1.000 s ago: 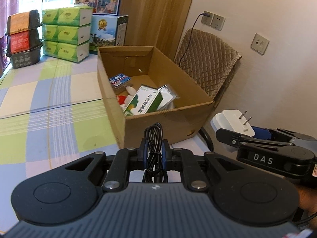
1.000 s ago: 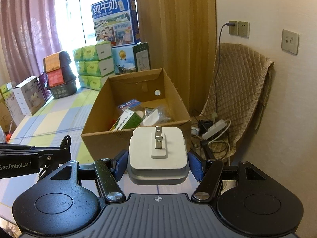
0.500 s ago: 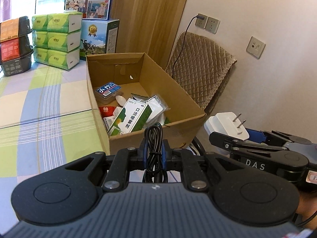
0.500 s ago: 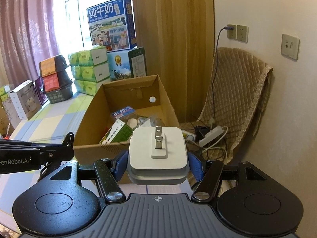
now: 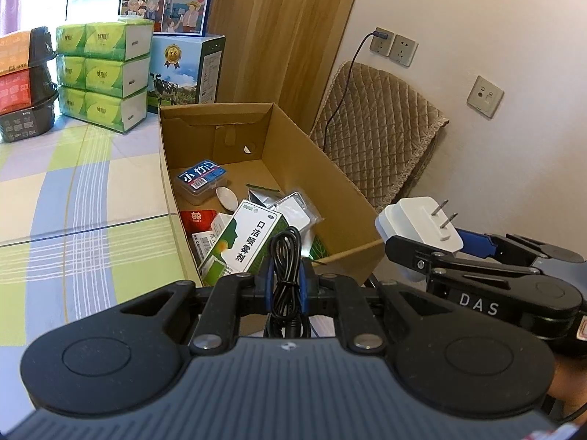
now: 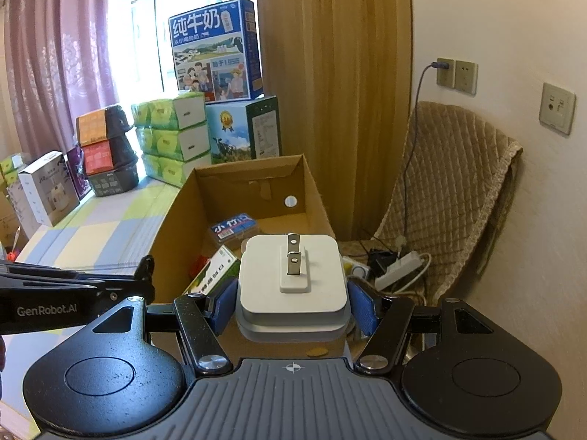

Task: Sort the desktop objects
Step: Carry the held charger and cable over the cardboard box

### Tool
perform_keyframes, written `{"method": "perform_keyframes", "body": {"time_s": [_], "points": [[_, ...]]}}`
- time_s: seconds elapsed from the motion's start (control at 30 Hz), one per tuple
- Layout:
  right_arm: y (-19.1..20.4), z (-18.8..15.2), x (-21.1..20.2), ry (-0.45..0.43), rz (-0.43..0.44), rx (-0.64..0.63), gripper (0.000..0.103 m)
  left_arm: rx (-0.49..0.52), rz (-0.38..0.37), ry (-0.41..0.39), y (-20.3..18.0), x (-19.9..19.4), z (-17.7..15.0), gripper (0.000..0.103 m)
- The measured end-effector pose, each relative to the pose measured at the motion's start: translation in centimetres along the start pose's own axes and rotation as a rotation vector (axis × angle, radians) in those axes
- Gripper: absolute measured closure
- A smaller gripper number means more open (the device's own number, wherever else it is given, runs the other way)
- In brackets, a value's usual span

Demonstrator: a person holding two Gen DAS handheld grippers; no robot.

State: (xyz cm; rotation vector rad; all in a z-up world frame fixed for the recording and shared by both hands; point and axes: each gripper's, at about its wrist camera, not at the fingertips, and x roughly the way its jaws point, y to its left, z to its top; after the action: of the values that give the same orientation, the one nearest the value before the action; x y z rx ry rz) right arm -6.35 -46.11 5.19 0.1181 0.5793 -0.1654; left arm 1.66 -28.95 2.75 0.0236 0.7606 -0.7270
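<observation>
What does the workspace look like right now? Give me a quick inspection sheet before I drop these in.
Surface: table under a pastel checked cloth.
Job's things: open cardboard box near the table's right edge; it holds a green-and-white spray carton, a small blue-labelled case, a red packet and foil sachets.
Clutter: tissue packs, milk cartons and stacked bowls at the table's back.
Grippers: left gripper shut on black coiled cable; right gripper shut on white plug adapter, prongs up.
Cables: a lead runs from the wall socket down to a power strip on the chair seat.
Surroundings: quilted chair, curtains, window.
</observation>
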Motion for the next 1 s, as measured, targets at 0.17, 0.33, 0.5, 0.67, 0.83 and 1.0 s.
{"method": "perform_keyframes", "body": {"time_s": [0.17,0.33,0.5,0.67,0.83,1.0], "points": [[0.2,0.6,1.0,0.003,0.005,-0.007,0.041,-0.005,-0.004,0.005,0.5,0.7,0.5,0.093],[0.1,1.4,2.1,0.006,0.004,-0.015,0.041,-0.012,-0.005,0.009,1.2,1.7,1.2,0.093],[-0.2,2.4,3.4,0.006,0.001,-0.027,0.041,-0.02,-0.003,0.008,2.1,2.9,2.4,0.093],[-0.5,3.6,4.9,0.009,0.002,-0.042,0.041,-0.025,0.009,0.015,2.9,4.6,3.7,0.093],[-0.6,4.4,6.5,0.019,0.005,-0.042,0.041,-0.026,0.019,0.024,3.6,6.1,4.8,0.093],[-0.5,4.9,7.6,0.024,0.012,-0.047,0.041,-0.024,0.015,0.03,3.8,7.3,5.9,0.093]]}}
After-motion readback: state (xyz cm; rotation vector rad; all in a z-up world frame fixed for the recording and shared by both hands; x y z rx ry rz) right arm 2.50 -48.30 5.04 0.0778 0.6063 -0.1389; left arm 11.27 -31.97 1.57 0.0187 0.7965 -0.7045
